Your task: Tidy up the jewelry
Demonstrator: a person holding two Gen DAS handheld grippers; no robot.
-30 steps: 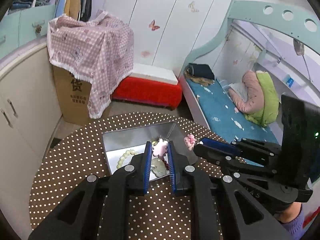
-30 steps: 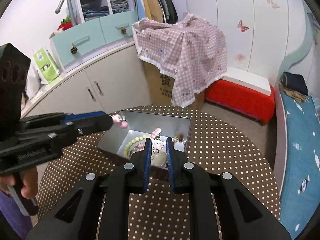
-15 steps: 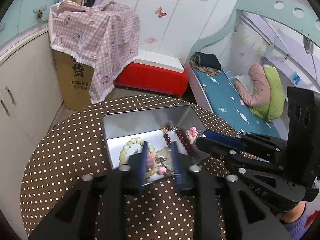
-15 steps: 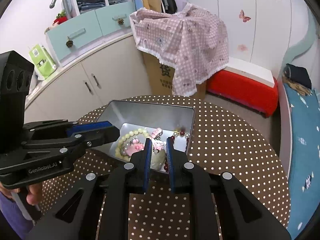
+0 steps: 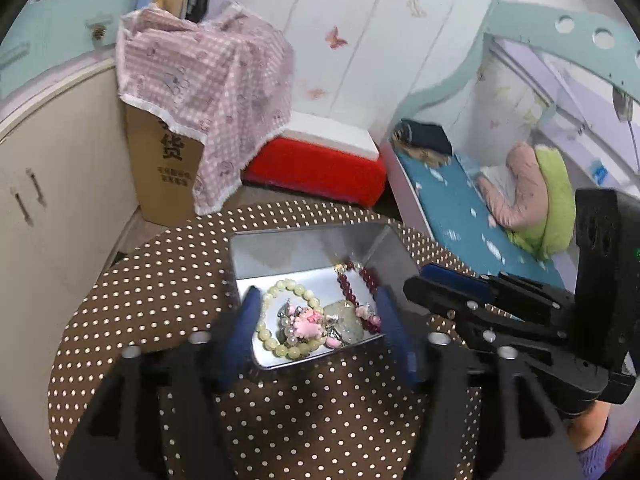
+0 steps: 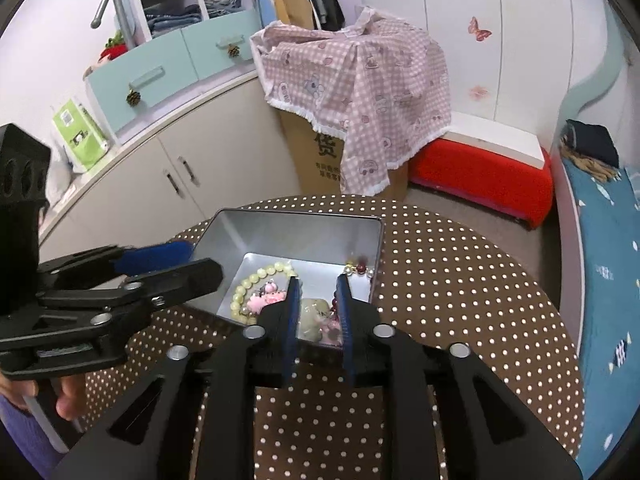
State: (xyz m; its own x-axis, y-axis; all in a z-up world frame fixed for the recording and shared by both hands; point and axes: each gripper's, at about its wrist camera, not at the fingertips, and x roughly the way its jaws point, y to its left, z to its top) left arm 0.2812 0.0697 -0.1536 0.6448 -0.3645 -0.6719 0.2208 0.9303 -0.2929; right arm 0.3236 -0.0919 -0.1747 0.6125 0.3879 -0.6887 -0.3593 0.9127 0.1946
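A silver metal tin (image 5: 288,248) (image 6: 280,232) stands open on the brown polka-dot round table (image 5: 328,408) (image 6: 460,280). Inside lie a pale green bead bracelet (image 5: 276,312) (image 6: 256,280), a dark red bead bracelet (image 5: 348,284), a pale jade stone (image 5: 346,322) (image 6: 312,316) and pink charm pieces (image 5: 306,322) (image 6: 266,300). My left gripper (image 5: 316,320) is open wide and empty over the tin's near edge. My right gripper (image 6: 318,308) is open a little over the tin's near right corner; nothing shows between its fingers.
A cardboard box under a pink checked cloth (image 6: 356,80), a red bench (image 6: 480,176) and white cabinets (image 6: 168,176) stand beyond the table. A blue bed (image 5: 460,216) lies at the right.
My left gripper has opened wide and dropped the pink charm into the tin. My right gripper has opened slightly; the pink charm it held is no longer between its fingers.
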